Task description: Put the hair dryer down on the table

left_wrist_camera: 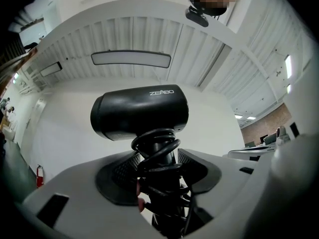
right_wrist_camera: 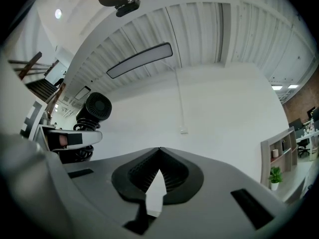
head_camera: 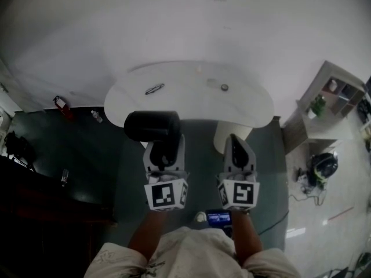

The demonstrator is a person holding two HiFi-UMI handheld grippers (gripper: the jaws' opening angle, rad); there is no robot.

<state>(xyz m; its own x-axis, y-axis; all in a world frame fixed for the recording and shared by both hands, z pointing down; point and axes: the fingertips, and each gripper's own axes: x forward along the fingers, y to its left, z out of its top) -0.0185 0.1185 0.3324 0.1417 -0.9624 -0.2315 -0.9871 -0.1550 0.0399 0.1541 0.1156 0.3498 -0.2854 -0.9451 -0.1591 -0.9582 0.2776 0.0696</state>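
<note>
1. Grip: our left hand-held gripper (left_wrist_camera: 158, 159) is clamped on the handle of the black hair dryer (left_wrist_camera: 139, 112). The cord is coiled round that handle between the jaws.
2. Our right hand-held gripper (right_wrist_camera: 159, 152) is closed tip to tip with nothing in it. It hangs just beside the left one, at its three o'clock.
3. In the head view the hair dryer is not yet on the table. It is carried in the air at the twelve o'clock end of the left hand-held gripper. Its barrel lies crosswise, long axis nine to three, and the right gripper view shows the grille end turned towards three o'clock.
4. The white oval table (head_camera: 249, 106) lies at twelve o'clock of both grippers. The barrel overlaps its near edge in the head view; how high the dryer hangs above the top we cannot tell.
5. We judge the left hand the one to finish. It should reach towards twelve o'clock and lower the dryer onto bare top between the small dark loop (head_camera: 155, 88) at eleven and the small round object (head_camera: 224, 87) at one, then release.
</note>
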